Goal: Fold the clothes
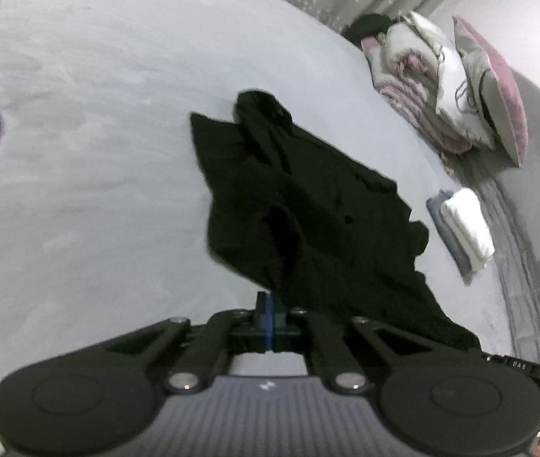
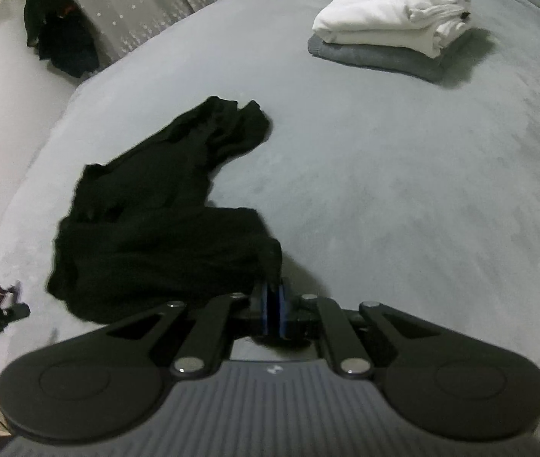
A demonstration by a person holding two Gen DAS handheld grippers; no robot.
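A black garment point(image 1: 308, 205) lies crumpled on the grey bed, stretching away from both grippers. In the left wrist view my left gripper point(image 1: 270, 299) is shut, pinching a near corner of the black garment between its blue pads. In the right wrist view my right gripper point(image 2: 273, 297) is shut too, clamping another edge of the same black garment point(image 2: 155, 228), which spreads off to the left and up. Where the cloth enters each pair of pads is dark and hard to read.
A folded white garment point(image 2: 391, 19) sits on a folded grey one point(image 2: 376, 59) at the far right of the bed point(image 2: 384, 190). Pillows and a pink blanket point(image 1: 441, 83) are piled by the wall. Another dark garment point(image 2: 60, 30) lies beside the curtain.
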